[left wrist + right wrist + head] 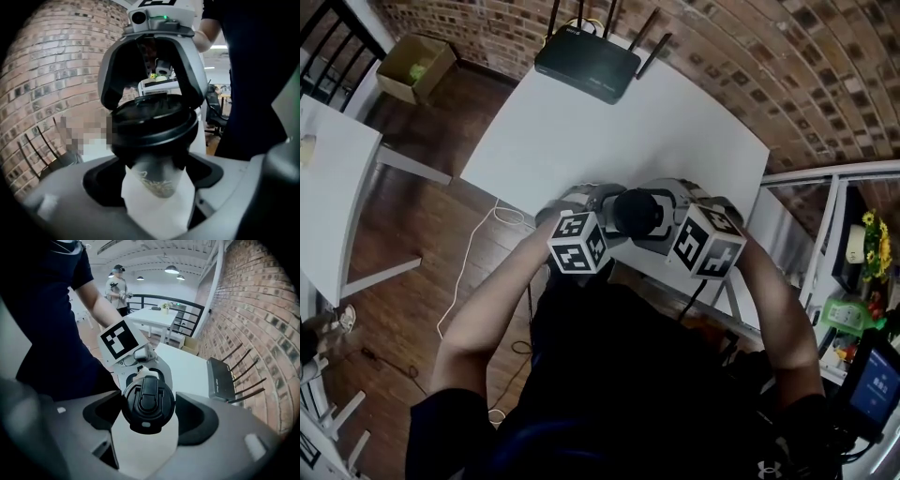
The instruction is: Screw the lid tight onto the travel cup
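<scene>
The travel cup was held in the air over the near edge of the white table, close to the person's body. Its black lid was seated on top, and the lid's flip tab was seen from above in the right gripper view. Whether the lid was screwed fully home could not be told. The cup's body was clamped just below the lid between the pads of the left gripper, which was brought at it from the side. The right gripper was set over the lid from above, its jaws spread wide on either side of the rim; the pads were seen just beside the rim and were not seen pressing on it. At the table's far edge a black router with raised antennas was placed, well apart from the cup. A brick wall was seen behind the table, and a cardboard box was seen on the wooden floor to the left
</scene>
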Demonstrator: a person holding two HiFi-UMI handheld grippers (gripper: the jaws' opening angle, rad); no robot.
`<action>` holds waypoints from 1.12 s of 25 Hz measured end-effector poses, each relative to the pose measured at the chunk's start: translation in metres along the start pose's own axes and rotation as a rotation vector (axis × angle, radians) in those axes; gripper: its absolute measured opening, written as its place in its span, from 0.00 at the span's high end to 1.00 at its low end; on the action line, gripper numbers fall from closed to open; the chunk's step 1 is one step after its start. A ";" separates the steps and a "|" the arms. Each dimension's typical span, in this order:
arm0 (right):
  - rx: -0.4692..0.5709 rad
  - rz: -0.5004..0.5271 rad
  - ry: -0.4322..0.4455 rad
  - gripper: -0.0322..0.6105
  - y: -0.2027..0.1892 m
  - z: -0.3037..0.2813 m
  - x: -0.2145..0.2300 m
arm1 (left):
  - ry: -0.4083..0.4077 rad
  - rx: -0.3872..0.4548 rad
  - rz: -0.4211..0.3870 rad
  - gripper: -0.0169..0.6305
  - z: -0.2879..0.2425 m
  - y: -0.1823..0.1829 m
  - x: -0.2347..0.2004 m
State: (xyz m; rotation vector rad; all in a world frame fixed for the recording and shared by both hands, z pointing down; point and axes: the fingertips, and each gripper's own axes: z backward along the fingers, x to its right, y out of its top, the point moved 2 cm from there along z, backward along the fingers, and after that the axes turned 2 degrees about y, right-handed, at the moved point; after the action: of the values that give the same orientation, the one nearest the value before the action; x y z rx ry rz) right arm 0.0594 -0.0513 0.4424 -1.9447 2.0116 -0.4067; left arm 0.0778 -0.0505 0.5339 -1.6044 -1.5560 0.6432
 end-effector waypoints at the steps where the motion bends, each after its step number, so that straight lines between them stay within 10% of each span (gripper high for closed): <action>1: 0.003 -0.027 -0.008 0.39 0.001 0.000 0.001 | 0.016 0.008 0.015 0.36 0.000 0.000 0.000; 10: 0.188 -0.711 -0.347 0.43 -0.019 0.002 0.013 | 0.423 0.066 0.336 0.36 -0.005 0.004 -0.007; 13: 0.235 -0.605 -0.299 0.42 -0.008 0.006 0.012 | 0.380 0.077 0.353 0.36 -0.005 0.005 -0.004; 19: 0.142 0.099 -0.007 0.40 0.014 0.023 0.001 | 0.008 -0.023 0.123 0.32 0.003 -0.009 -0.010; 23: 0.082 0.061 0.092 0.36 0.004 0.001 0.008 | -0.094 -0.062 0.027 0.32 -0.008 -0.006 -0.001; 28: 0.195 -0.144 0.058 0.40 0.003 -0.004 0.005 | 0.042 0.011 0.144 0.38 -0.007 -0.005 -0.002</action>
State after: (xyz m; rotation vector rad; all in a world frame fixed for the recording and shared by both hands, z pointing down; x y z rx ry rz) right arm 0.0544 -0.0563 0.4445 -1.9811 1.7953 -0.6744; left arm 0.0803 -0.0541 0.5415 -1.7216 -1.4137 0.6898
